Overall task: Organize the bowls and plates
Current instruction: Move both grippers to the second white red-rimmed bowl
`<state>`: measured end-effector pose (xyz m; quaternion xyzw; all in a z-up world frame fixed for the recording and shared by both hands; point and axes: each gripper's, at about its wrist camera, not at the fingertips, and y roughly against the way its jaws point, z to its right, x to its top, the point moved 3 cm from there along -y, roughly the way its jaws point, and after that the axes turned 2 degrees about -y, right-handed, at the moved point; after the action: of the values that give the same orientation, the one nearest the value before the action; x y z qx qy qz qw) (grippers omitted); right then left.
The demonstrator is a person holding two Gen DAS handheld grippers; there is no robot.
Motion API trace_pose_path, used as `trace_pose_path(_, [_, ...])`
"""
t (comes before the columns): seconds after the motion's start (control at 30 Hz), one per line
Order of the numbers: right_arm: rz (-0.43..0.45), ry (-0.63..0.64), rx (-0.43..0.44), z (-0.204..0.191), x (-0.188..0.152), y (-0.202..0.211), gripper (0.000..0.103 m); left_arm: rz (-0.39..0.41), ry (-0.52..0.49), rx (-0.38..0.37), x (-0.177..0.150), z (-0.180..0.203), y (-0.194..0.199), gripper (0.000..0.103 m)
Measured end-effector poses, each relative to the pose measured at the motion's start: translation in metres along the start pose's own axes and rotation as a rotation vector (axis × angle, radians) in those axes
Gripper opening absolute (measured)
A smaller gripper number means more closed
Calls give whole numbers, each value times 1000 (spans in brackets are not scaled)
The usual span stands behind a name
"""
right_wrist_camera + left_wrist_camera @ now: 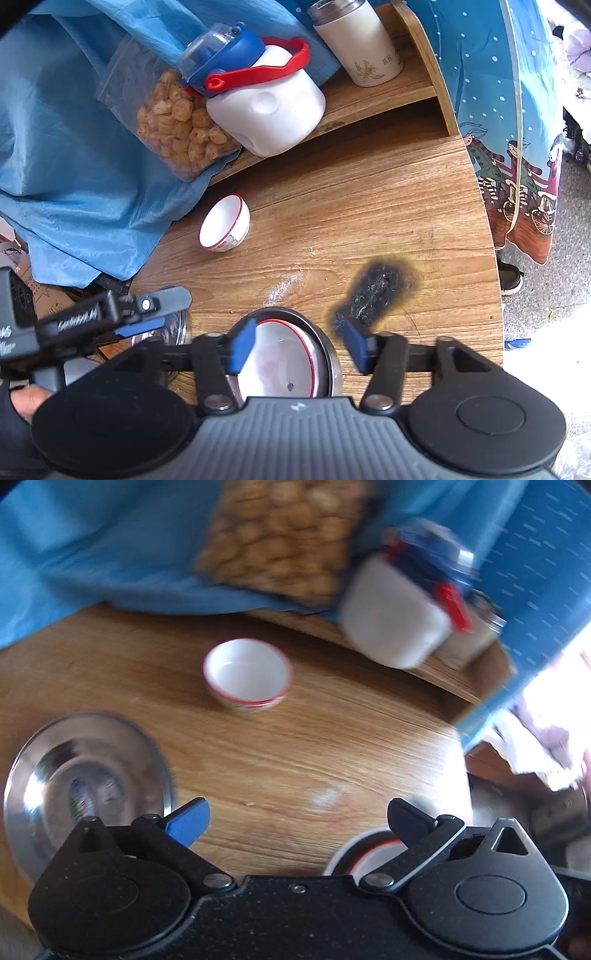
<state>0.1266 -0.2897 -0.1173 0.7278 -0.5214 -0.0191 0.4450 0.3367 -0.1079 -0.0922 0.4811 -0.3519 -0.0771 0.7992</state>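
Observation:
A small white bowl with a red rim (248, 679) (224, 225) stands alone on the wooden table, out ahead of both grippers. My left gripper (299, 821) is open wide over bare wood with nothing between its fingers. To its left lies a shiny steel plate (85, 775). Under its right finger a red-rimmed white bowl (369, 853) peeks out. In the right wrist view that white bowl (280, 362) sits nested in a steel bowl (328, 354). My right gripper (299, 345) hangs open over it, pads clear of the rim. The left gripper (155, 312) shows at the left.
On a raised shelf at the back stand a white jug with blue lid and red handle (266, 107), a bag of snacks (177, 122) and a white flask (360, 44). Blue cloth (74, 155) drapes the left. A burn mark (376, 291) lies near the table's right edge (491, 229).

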Motion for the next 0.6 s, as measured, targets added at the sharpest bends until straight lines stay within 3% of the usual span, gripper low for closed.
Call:
trace_pose_path(0.2, [22, -14, -18, -3, 0, 0, 91, -2, 82, 40, 3, -26, 0, 102])
trace_pose_path(0.43, [34, -28, -47, -5, 1, -6, 103, -9, 82, 52, -1, -38, 2, 102])
trace_pose_path(0.6, [10, -64, -71, -4, 2, -16, 103, -15, 90, 49, 0, -45, 0, 102])
